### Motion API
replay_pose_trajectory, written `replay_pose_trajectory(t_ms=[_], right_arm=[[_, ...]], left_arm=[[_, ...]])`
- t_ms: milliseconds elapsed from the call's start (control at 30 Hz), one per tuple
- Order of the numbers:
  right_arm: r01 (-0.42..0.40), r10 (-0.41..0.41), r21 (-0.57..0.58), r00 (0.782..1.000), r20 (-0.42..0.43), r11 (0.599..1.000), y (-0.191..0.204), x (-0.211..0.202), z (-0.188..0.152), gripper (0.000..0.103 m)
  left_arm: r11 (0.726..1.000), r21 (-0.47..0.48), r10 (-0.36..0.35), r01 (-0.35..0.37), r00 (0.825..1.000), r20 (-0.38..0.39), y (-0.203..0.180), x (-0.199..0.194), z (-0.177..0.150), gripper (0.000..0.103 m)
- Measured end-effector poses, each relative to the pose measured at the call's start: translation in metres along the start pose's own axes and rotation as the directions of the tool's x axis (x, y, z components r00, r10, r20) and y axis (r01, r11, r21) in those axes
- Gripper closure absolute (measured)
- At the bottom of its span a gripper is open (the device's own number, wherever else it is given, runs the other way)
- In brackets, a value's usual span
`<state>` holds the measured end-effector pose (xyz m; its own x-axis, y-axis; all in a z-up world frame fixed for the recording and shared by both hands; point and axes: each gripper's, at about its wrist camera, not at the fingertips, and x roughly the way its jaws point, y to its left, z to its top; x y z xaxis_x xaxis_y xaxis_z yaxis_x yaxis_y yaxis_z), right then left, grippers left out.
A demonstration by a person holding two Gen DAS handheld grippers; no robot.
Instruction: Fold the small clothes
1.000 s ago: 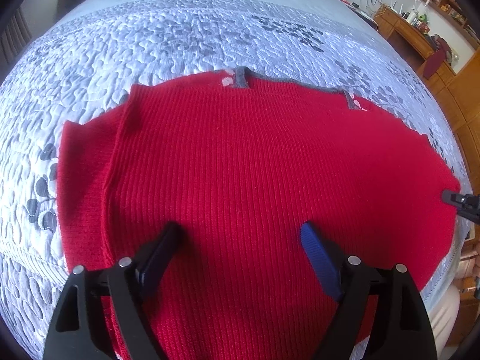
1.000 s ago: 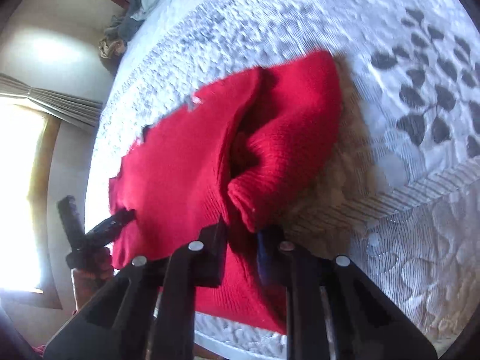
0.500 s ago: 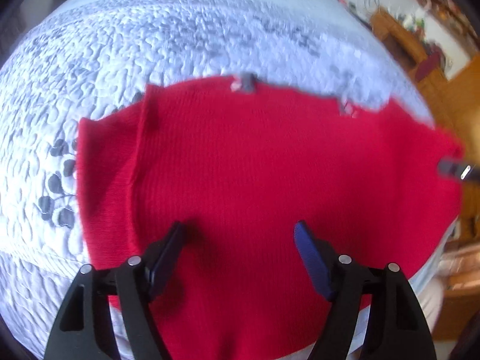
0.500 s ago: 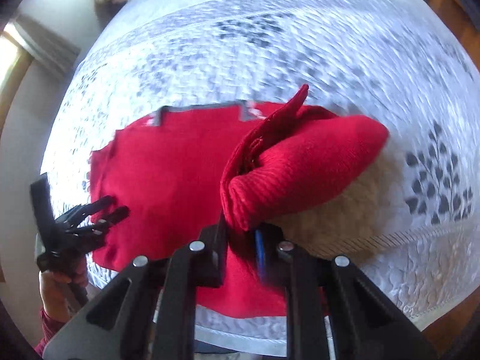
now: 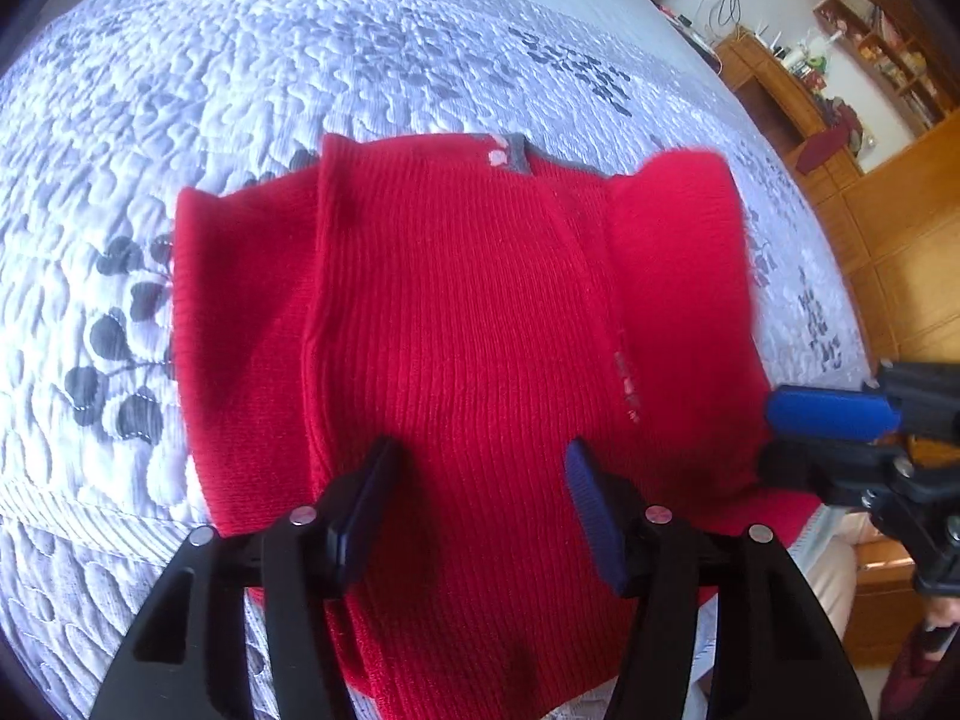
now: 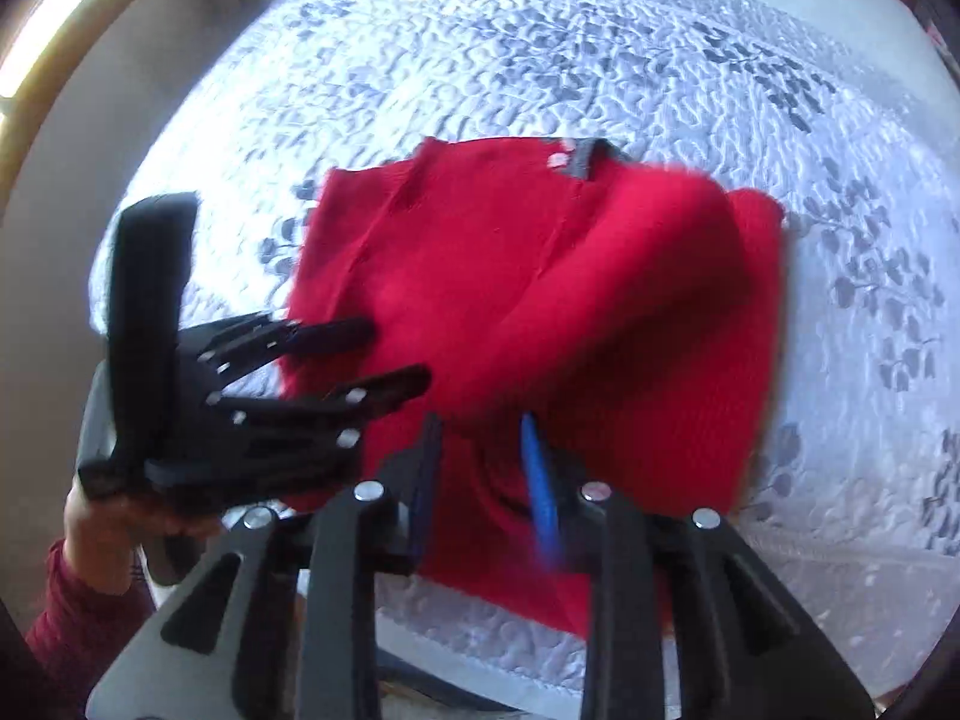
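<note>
A small red knit sweater (image 5: 456, 312) with a grey collar (image 5: 519, 153) lies flat on the quilted bed (image 5: 240, 72). Its right sleeve (image 5: 672, 252) is folded in over the body, and the left sleeve (image 5: 240, 312) lies flat at the left side. My left gripper (image 5: 477, 468) hovers over the lower body of the sweater with its jaws closing and nothing pinched between them. My right gripper (image 6: 480, 429) is low over the sleeve end (image 6: 630, 276); its jaws are opening and the pads stand off the cloth. Each gripper also appears in the other's view: right gripper (image 5: 780, 438), left gripper (image 6: 384, 357).
The bed's front edge (image 6: 480, 660) runs just below the sweater. Wooden cabinets and shelves (image 5: 888, 192) stand to the right of the bed. A wall and a bright window (image 6: 72, 30) are on the left. A hand with a red cuff (image 6: 66, 588) holds the left gripper.
The right gripper carried the sleeve leftward over the sweater's body and its jaws parted, letting the sleeve go. The left gripper's jaws narrowed and it shifted slightly.
</note>
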<state>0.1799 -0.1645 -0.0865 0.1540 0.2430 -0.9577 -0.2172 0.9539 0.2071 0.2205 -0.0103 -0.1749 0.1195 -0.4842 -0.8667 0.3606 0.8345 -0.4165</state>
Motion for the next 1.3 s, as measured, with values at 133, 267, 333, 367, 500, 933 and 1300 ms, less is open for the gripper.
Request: replay_pose_trajectory(t_ms=[133, 267, 333, 367, 500, 933, 1300], right_arm=[[0.02, -0.02, 0.005, 0.995, 0.095, 1.0, -0.012, -0.036, -0.019, 0.049], [0.092, -0.085, -0.047, 0.988, 0.13, 0.995, -0.016, -0.053, -0.043, 0.043], [0.091, -0.078, -0.101, 0.99, 0.121, 0.991, -0.01, -0.048, -0.056, 0.042], [0.086, -0.072, -0.128, 0.991, 0.109, 0.988, -0.004, -0.041, -0.064, 0.042], [0.098, -0.081, -0.228, 0.993, 0.085, 0.969, 0.021, -0.014, -0.085, 0.042], [0.184, -0.182, -0.353, 0.982, 0.039, 0.917, 0.046, 0.043, -0.092, 0.085], [-0.158, 0.17, -0.101, 0.977, 0.131, 0.982, -0.014, -0.028, -0.074, 0.09]], left_arm=[[1.0, 0.005, -0.011, 0.011, 1.0, -0.007, 0.0, -0.003, -0.003, 0.039], [0.999, -0.036, -0.033, 0.033, 0.999, -0.018, 0.004, -0.007, 0.0, 0.038], [0.995, -0.078, -0.06, 0.058, 0.998, -0.025, 0.01, -0.011, 0.0, 0.038], [0.994, -0.093, -0.067, 0.065, 0.997, -0.026, 0.012, -0.012, 0.002, 0.038], [0.993, -0.112, -0.036, 0.032, 0.999, -0.029, 0.014, -0.022, 0.003, 0.034], [0.992, -0.124, 0.01, -0.013, 0.999, -0.032, 0.007, -0.044, 0.006, 0.02], [0.894, -0.358, -0.296, 0.268, 0.955, -0.026, 0.0, -0.014, 0.018, 0.019]])
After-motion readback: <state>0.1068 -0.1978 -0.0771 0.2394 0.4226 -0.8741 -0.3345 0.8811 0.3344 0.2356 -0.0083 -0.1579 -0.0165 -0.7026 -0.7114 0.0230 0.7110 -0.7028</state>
